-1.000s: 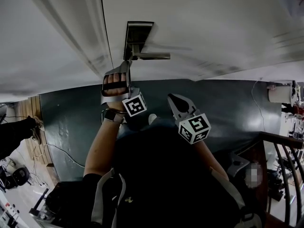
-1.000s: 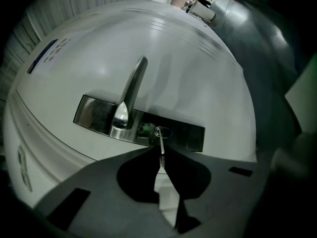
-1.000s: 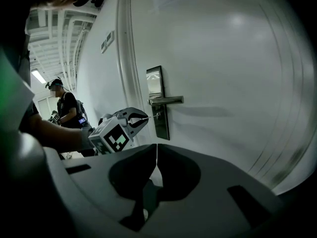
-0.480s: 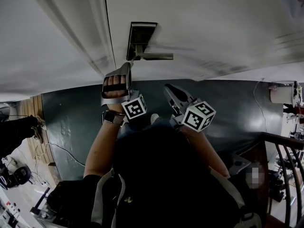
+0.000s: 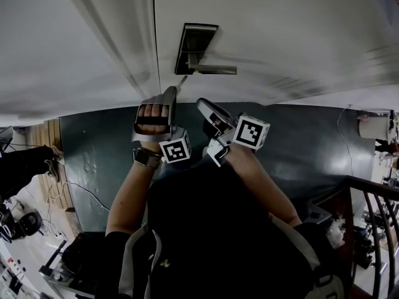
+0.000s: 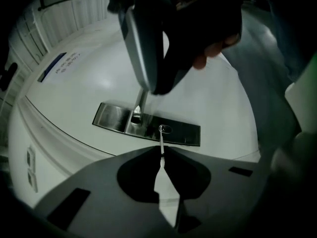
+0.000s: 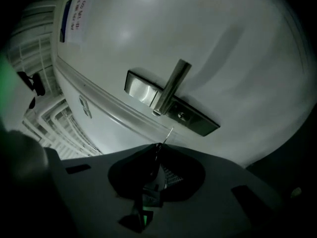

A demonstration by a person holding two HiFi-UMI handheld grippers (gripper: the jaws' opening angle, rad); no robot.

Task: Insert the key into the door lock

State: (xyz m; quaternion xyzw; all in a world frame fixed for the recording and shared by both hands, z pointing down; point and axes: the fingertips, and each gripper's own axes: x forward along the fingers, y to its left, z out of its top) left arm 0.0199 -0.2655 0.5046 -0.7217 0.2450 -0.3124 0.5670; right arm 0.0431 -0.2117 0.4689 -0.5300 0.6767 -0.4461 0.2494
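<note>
Your right gripper has swung in beside the left gripper, and both have closed on the door. The lock plate lies just ahead of the left jaws. They are clamped on the key, its blade sticking straight out so a plain push should seat it. Its tip is at the keyhole. Your right jaws pinch a metal sliver, short of the plate.

Thin silver key sticking out edge-on from the clamped left gripper, tip pointing at the round keyhole, dark steel lock plate lying just ahead.
</note>
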